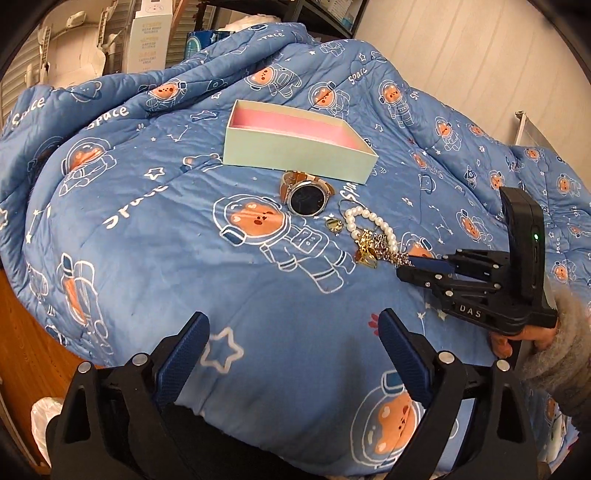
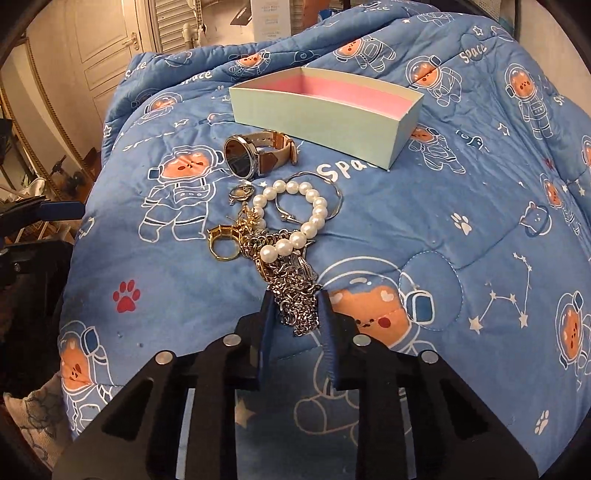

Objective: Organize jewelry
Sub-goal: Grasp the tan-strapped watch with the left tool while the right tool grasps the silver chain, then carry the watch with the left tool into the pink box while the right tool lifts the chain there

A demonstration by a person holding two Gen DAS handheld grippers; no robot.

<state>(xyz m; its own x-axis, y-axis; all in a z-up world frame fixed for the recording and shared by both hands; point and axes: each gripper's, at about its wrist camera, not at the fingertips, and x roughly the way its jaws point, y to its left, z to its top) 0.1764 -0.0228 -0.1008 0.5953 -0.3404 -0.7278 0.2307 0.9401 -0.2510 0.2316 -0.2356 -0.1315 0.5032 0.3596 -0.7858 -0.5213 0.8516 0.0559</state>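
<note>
Blue quilt (image 1: 155, 266) printed with astronaut bears, stars, word "Space" fills middle of both views, heaped higher toward top. Pale wall with faint vertical stripes (image 1: 461, 66) upper right of left-wrist view. White carton with printed text (image 1: 149, 37) upper left, beside slatted shutter. Wood floor (image 1: 26, 339) at lower left edge. Cream panelled door with handle (image 2: 107, 48) upper left of right-wrist view; louvred panel (image 2: 173, 22) next to it. Gilt-edged frame (image 2: 26, 136) along left edge. Warm indoor light.

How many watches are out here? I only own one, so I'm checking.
1: the watch lies on the blanket, between the box and the pearl bracelet. The tangled jewelry could hide more.
</note>
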